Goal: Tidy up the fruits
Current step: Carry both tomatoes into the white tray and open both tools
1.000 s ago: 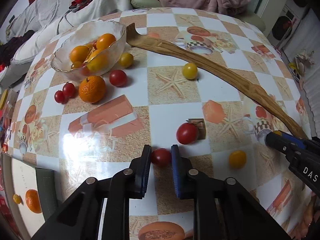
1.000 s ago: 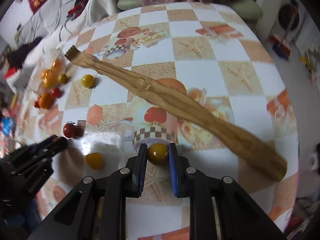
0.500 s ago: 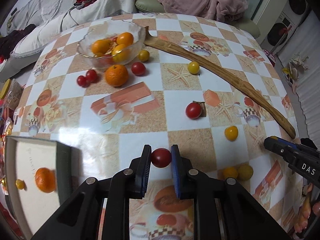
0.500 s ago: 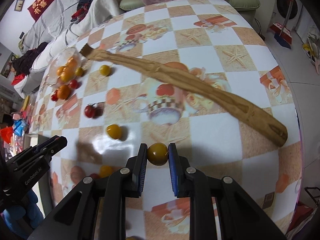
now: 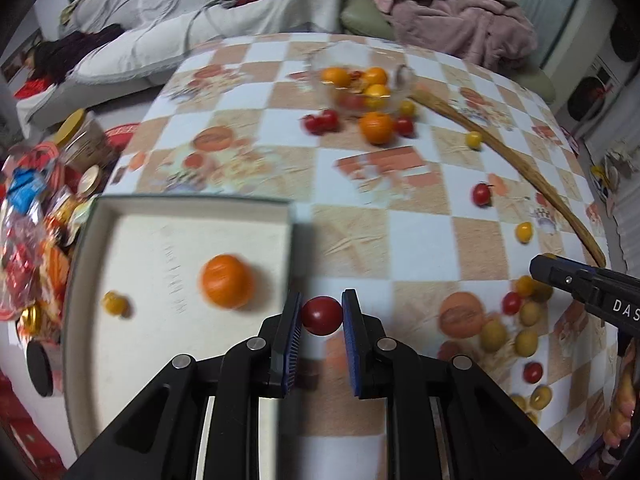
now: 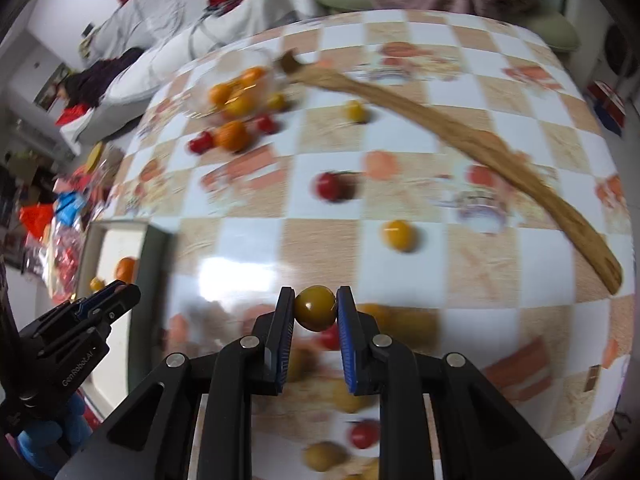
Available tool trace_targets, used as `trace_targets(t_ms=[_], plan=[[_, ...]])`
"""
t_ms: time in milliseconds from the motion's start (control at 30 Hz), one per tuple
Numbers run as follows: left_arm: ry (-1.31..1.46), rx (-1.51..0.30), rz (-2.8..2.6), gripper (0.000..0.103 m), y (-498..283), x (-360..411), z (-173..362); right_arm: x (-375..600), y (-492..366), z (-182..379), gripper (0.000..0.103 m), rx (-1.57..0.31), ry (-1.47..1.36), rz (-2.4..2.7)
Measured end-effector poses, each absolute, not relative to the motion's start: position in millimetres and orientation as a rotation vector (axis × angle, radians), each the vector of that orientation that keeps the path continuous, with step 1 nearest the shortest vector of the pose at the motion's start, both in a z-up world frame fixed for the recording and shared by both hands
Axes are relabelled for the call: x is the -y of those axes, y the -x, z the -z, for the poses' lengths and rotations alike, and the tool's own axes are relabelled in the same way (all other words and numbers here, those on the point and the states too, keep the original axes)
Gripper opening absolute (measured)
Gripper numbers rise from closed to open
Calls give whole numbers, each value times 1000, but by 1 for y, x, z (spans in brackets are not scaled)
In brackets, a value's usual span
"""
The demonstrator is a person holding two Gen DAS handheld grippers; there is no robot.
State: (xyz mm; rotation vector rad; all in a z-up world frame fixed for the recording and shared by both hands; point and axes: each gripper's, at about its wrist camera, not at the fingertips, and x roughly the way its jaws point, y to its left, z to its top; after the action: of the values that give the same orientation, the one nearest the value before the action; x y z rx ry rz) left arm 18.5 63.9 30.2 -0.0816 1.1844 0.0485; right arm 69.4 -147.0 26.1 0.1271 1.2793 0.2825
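Near the desk's left edge, my left gripper pinched a red tomato beside the tray; my right gripper pinched a yellow tomato. I judged both needed placing next.

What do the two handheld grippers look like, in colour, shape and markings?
Both are alike. The left gripper and right gripper have glossy black angular linkage arms with silver pivot screws and flat fingers faced with ribbed blue pads. White lettering reads "GenRobot.AI" on the left body and "DAS" on the right. No cables show.
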Motion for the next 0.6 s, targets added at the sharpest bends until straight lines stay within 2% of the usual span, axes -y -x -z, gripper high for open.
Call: trace_targets(t_ms=[600], plan=[[182, -1218, -363, 22, 53, -213, -5, -39, -38, -15, 23, -1322, 44, -595]])
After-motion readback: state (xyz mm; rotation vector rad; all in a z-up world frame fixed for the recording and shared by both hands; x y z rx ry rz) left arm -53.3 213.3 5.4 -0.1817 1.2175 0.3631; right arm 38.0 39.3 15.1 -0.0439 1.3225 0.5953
